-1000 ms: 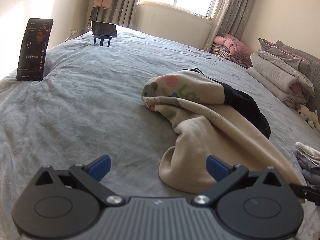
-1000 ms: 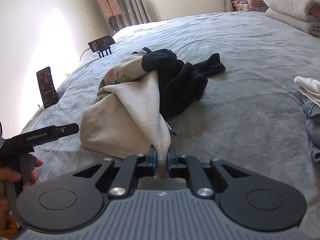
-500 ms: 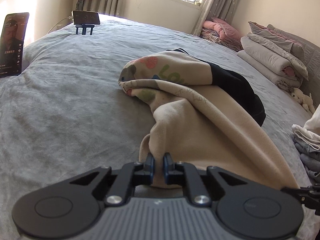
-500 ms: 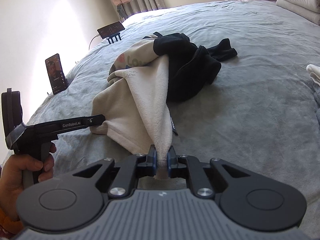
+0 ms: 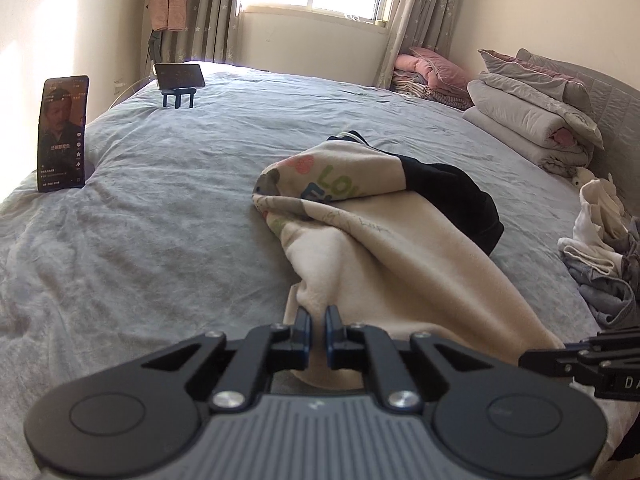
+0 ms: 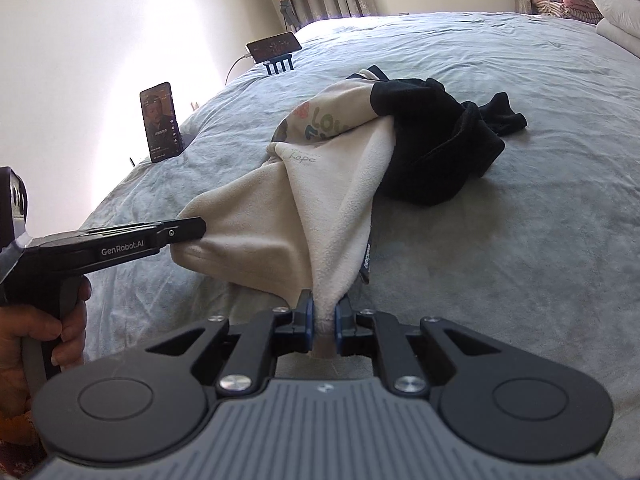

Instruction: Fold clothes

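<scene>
A cream fleece sweatshirt (image 5: 384,264) (image 6: 320,200) with black sleeves and a coloured print lies bunched on the grey bed (image 5: 140,232) (image 6: 520,260). My left gripper (image 5: 318,330) is shut on the cream hem at its near left corner. From the right wrist view the left gripper (image 6: 200,226) shows side-on, pinching that corner, with a hand on its handle. My right gripper (image 6: 323,322) is shut on another part of the hem, which rises to it in a taut fold. The hem stretches between the two grippers. The right gripper's tip (image 5: 580,356) juts in at the lower right of the left wrist view.
Two phones stand on the bed's left side, one upright (image 5: 62,134) (image 6: 161,120), one on a small blue stand (image 5: 179,76) (image 6: 274,46). Folded quilts and pillows (image 5: 532,108) line the far right. A pile of loose clothes (image 5: 600,248) lies at the right.
My left gripper went from wide open to shut on the cream hem, then lifted it a little. The right gripper kept its hold and drew the fabric up and tighter.
</scene>
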`<state>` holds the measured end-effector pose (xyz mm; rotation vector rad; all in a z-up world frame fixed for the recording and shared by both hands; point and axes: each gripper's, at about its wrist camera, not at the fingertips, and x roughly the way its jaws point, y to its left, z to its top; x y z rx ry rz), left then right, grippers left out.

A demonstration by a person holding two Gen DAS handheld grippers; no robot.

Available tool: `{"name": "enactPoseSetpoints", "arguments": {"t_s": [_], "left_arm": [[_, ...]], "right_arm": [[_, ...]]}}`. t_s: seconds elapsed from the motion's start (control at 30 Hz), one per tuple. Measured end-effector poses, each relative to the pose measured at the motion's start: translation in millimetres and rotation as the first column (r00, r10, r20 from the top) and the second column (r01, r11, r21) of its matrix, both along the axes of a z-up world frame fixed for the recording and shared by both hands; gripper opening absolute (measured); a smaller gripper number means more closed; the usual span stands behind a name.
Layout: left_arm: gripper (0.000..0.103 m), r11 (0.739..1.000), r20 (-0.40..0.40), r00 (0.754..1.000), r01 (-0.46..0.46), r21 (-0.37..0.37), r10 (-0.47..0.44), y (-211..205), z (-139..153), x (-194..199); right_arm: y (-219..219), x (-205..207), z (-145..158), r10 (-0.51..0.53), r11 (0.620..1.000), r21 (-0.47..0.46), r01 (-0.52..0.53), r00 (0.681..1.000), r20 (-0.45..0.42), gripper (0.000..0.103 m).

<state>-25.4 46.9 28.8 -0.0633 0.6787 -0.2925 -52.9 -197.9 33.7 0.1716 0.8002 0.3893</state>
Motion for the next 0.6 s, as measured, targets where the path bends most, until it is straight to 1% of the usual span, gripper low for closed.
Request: {"name": "enactPoseSetpoints", "arguments": {"t_s": [0.2, 0.3, 0.6], "left_arm": [[0.007, 1.0, 0.006, 1.0, 0.022, 0.013, -0.022, 24.5, 9.3, -25.4], [0.007, 0.999, -0.005, 0.999, 0.044, 0.01, -0.044, 34.3, 10.5, -36.7], [0.007, 0.992, -0.063, 0.991, 0.113, -0.063, -0.117, 55.7, 7.4, -60.2]], "right_arm": [[11.1, -17.6, 14.1, 0.061, 0.998, -0.003, -0.061, 0.997, 0.039, 0.012], [16.1, -26.7, 20.3, 0.092, 0.996, -0.005, -0.092, 0.994, 0.057, 0.012], [22.1, -43.3, 26.8, 0.154, 0.988, -0.001, -0.154, 0.986, 0.058, 0.012]]}}
